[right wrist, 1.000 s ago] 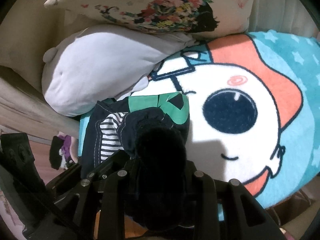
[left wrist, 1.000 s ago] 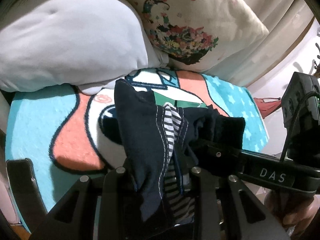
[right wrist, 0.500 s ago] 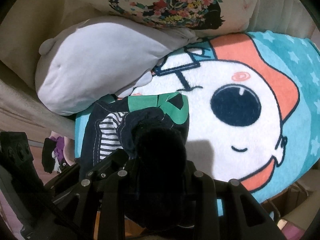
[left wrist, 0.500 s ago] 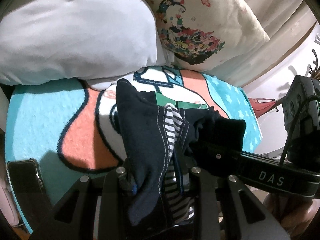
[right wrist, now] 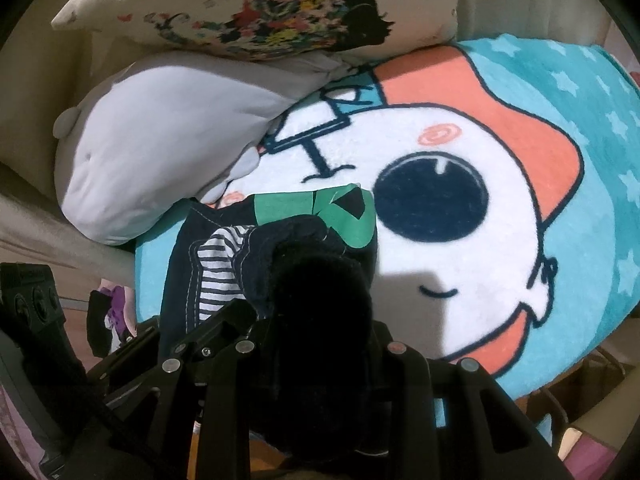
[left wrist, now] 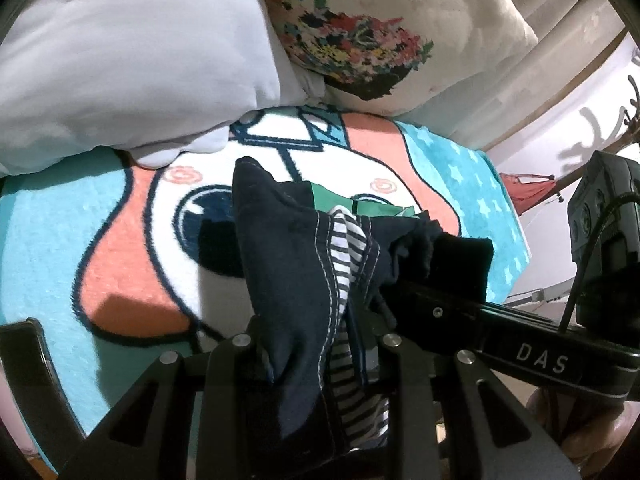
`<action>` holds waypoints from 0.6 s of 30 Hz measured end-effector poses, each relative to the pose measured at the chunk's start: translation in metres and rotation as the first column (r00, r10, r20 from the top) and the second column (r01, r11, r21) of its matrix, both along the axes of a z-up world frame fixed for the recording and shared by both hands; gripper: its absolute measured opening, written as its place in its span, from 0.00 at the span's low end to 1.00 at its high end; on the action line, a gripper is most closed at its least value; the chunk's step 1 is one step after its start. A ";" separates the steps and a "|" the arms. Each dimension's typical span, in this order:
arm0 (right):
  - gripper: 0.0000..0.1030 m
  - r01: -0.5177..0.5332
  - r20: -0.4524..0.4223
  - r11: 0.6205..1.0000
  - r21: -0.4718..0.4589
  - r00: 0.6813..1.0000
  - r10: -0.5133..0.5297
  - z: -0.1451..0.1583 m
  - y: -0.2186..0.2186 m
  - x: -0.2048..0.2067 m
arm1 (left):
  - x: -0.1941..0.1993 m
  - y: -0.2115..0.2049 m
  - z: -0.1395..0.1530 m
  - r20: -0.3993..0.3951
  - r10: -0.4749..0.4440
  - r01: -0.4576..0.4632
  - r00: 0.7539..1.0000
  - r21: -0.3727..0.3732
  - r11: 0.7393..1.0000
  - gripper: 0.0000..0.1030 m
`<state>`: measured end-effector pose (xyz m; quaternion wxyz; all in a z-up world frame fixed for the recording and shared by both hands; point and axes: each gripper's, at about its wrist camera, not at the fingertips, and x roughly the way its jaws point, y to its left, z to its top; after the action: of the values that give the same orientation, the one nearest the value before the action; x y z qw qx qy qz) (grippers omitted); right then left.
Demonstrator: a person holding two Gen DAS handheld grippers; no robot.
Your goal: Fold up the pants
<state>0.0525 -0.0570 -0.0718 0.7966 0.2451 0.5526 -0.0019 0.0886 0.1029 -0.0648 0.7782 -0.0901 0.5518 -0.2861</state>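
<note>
Here, at the far left of the left wrist view, a pale grey plush cushion [left wrist: 120, 52] lies on the far edge of a cartoon-face blanket [left wrist: 120, 264], with a floral pillow [left wrist: 380, 40] just to its right, touching it. The dark navy pants [left wrist: 288, 272], with white stitching and a striped lining showing, hang bunched above the blanket near the middle. The left gripper [left wrist: 316, 344] is clamped on the pants, the cloth squeezed between its two black fingers at the near edge. To the right, the other tool's black bar marked DAS crosses the view, and its tip meets the same bundle of cloth.

In the right wrist view, the grey plush cushion [right wrist: 160, 152] sits at the left, the floral pillow [right wrist: 260, 12] behind it. The pants [right wrist: 224, 264] drape from left of centre, a green patch on their far fold. The right gripper [right wrist: 320, 344] pinches a thick dark wad of the pants between its fingers. Farther right the blanket [right wrist: 500, 240] spreads out, its big dark eye and small smile in plain sight.
</note>
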 end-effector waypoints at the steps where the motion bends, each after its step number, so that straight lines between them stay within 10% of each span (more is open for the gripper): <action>1: 0.30 -0.004 0.003 1.000 0.003 1.000 0.004 -0.001 -0.004 -0.001 | -0.001 -0.004 0.000 0.001 0.003 -0.003 1.000 0.006 1.000 0.24; 18: 0.30 -0.164 0.060 0.973 0.162 0.986 0.157 -0.052 -0.153 -0.004 | -0.023 -0.151 -0.023 0.024 0.121 -0.123 0.992 0.210 0.970 0.23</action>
<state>0.0489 -0.2103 -0.1241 0.7837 0.2654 0.5498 0.1145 0.0655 -0.0482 -0.0882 0.8025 -0.0390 0.5682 -0.1780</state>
